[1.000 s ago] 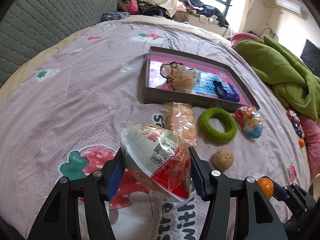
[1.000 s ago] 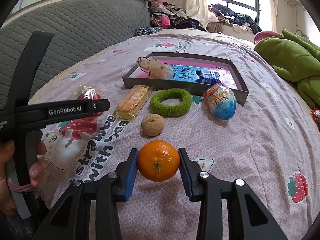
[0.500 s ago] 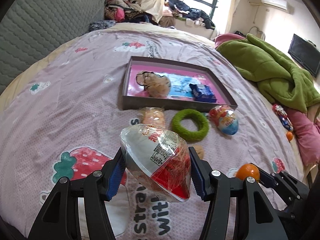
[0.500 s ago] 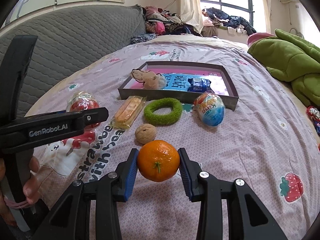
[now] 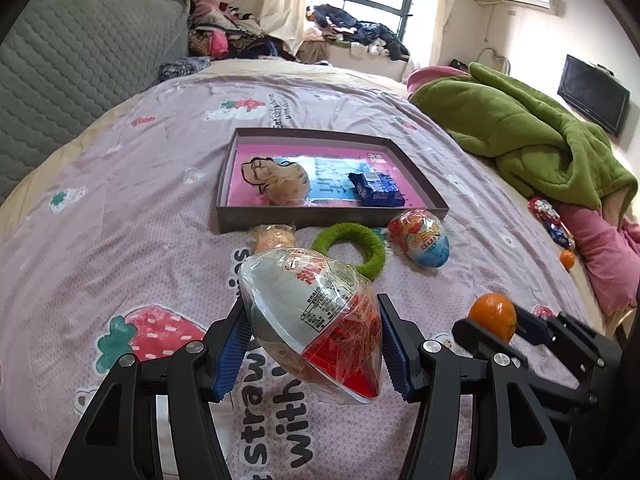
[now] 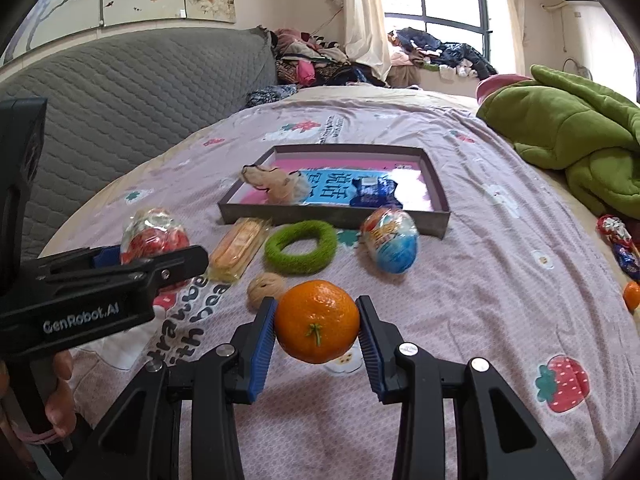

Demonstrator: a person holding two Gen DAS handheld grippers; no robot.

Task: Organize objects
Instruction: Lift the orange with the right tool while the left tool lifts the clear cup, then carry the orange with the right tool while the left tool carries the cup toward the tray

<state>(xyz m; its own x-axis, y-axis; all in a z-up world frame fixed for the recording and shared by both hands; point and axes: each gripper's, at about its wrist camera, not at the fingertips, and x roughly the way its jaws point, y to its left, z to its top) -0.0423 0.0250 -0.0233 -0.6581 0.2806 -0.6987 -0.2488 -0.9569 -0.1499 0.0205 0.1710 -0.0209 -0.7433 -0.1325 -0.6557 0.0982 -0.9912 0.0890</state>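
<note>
My left gripper (image 5: 314, 338) is shut on a plastic-wrapped red and white toy egg (image 5: 316, 320), held above the bedsheet; it also shows in the right wrist view (image 6: 154, 236). My right gripper (image 6: 317, 330) is shut on an orange (image 6: 317, 327), held above the bed; it also shows in the left wrist view (image 5: 493, 317). A shallow brown box with a pink floor (image 5: 420, 190) lies ahead, holding a plush dog (image 5: 280, 182) and a blue packet (image 5: 376, 190). In front of it lie a wrapped biscuit (image 6: 239, 247), a green ring (image 6: 301, 246), a blue and red egg (image 6: 391, 239) and a walnut (image 6: 266, 288).
A green blanket (image 5: 532, 140) is heaped on the right of the bed. Pink fabric (image 5: 600, 248), wrapped sweets (image 5: 550, 220) and a second small orange (image 6: 632, 295) lie at the right edge. A grey quilted headboard (image 6: 120, 92) stands on the left, clothes piles behind.
Both grippers have risen and pulled back a little while holding their objects; the box and the loose items now look farther away. Nothing was let go.
</note>
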